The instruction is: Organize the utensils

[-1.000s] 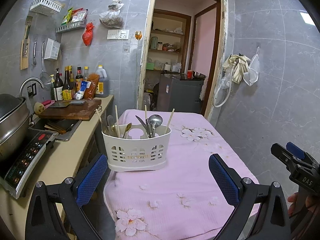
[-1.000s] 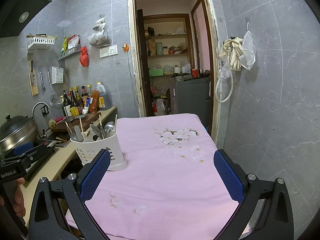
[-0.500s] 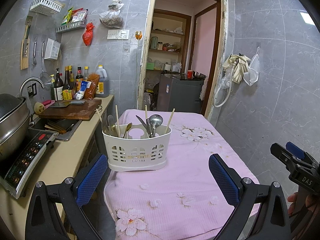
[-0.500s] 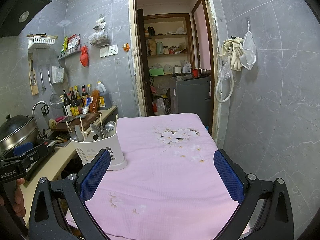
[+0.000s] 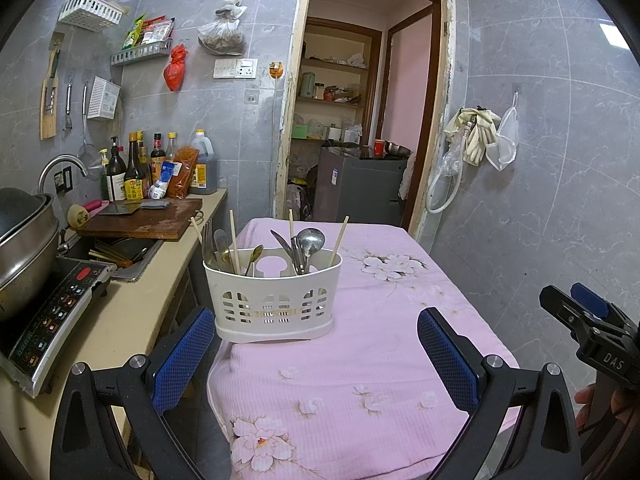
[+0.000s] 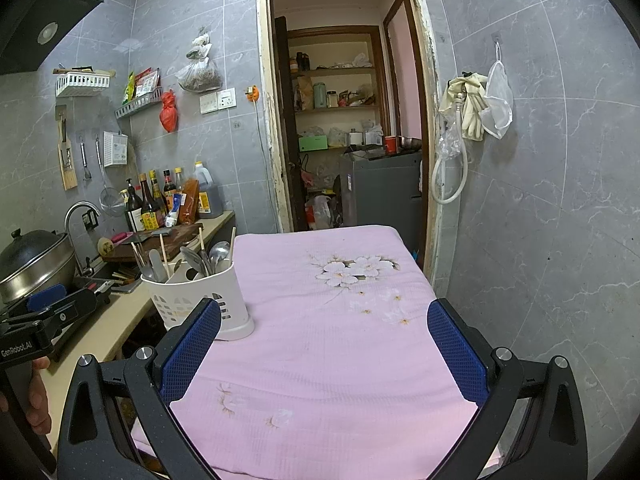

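A white slotted utensil holder [image 5: 274, 300] stands on the left part of the pink-clothed table [image 5: 360, 360]. It holds spoons, a ladle [image 5: 310, 240], a knife and chopsticks [image 5: 234, 240], all upright. It also shows in the right wrist view [image 6: 200, 296]. My left gripper [image 5: 316, 352] is open and empty, a little in front of the holder. My right gripper [image 6: 324, 344] is open and empty over the bare cloth, to the right of the holder.
A counter [image 5: 132, 320] runs along the table's left side with an induction cooker [image 5: 52, 320], a steel pot [image 5: 20, 248], a sink and a cutting board [image 5: 144, 220]. Bottles [image 5: 136, 176] stand against the wall. An open doorway [image 5: 360, 120] lies behind the table.
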